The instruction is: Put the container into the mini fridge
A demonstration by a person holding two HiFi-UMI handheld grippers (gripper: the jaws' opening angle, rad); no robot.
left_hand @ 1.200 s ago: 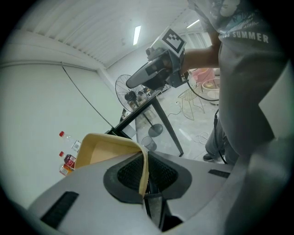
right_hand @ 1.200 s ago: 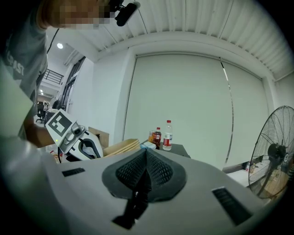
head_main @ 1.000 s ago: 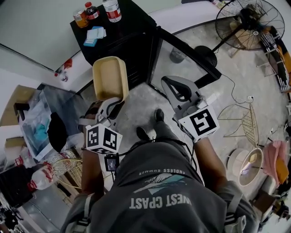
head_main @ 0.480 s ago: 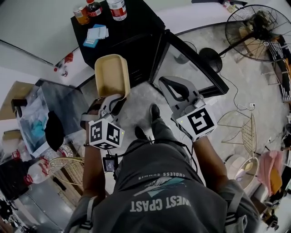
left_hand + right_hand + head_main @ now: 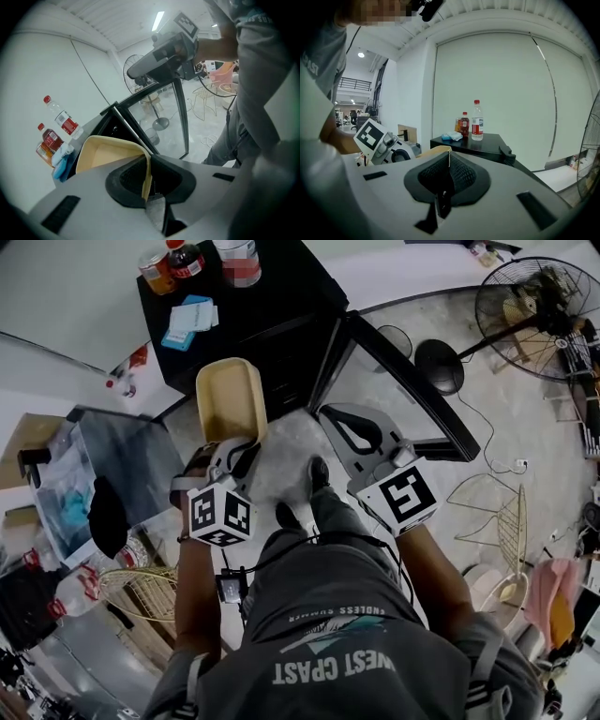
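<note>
A shallow beige container (image 5: 230,397) hangs in front of the black mini fridge (image 5: 272,310), whose glass door (image 5: 403,381) stands open to the right. My left gripper (image 5: 241,450) is shut on the container's near rim; in the left gripper view the rim (image 5: 146,174) is pinched between the dark pads and the tray (image 5: 105,151) reaches toward the fridge opening. My right gripper (image 5: 328,415) hovers beside it, near the door's edge, jaws shut with nothing between them (image 5: 449,174). It also shows in the left gripper view as the right gripper (image 5: 161,58).
Bottles (image 5: 239,259) and a blue cloth (image 5: 187,317) sit on the fridge top. A standing fan (image 5: 539,306) is at the right, and a wire basket (image 5: 511,498) stands on the floor. Boxes and bags (image 5: 84,493) crowd the left. The person's shoes (image 5: 314,479) stand close before the fridge.
Both grippers have sunk and moved forward toward the open fridge, the left one carrying the container with it. The grip on the rim is unchanged.
</note>
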